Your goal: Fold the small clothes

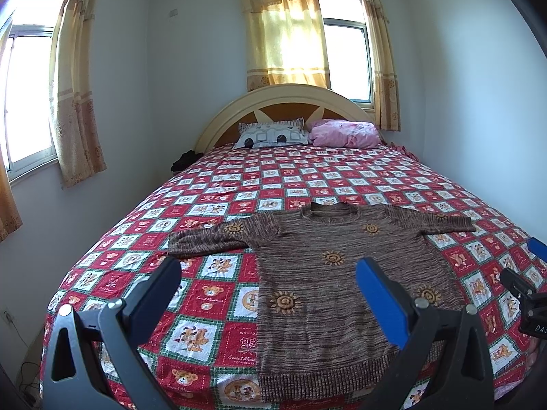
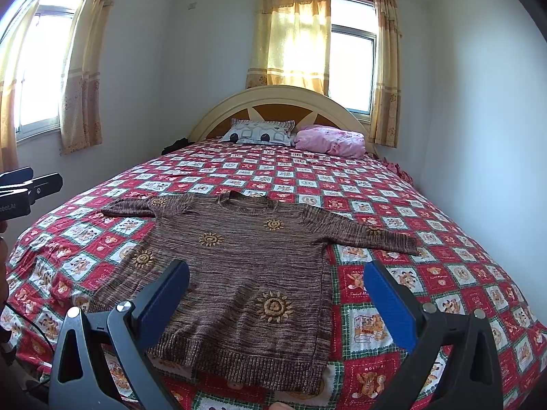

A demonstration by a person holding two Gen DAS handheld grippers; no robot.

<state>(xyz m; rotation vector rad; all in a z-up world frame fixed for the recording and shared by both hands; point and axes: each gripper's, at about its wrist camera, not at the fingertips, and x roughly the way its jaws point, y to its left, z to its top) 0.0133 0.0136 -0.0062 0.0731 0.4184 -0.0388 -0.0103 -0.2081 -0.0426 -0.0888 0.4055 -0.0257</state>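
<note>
A brown knit sweater (image 1: 328, 273) (image 2: 246, 266) with orange sun patches lies flat and face up on the bed, sleeves spread to both sides, hem toward me. My left gripper (image 1: 270, 273) hovers open above its lower left part, holding nothing. Over the sweater's lower right side and the quilt, my right gripper (image 2: 277, 276) is open too, with nothing between its blue pads. The right gripper (image 1: 526, 273) also shows at the right edge of the left wrist view. The left gripper (image 2: 20, 188) shows at the left edge of the right wrist view.
The bed carries a red checkered quilt (image 1: 212, 307) (image 2: 427, 273) with bear prints. A patterned pillow (image 1: 273, 135) and a pink bundle (image 1: 345, 133) lie by the headboard (image 1: 290, 99). Walls and curtained windows surround the bed. A cable (image 2: 30, 324) trails at the left.
</note>
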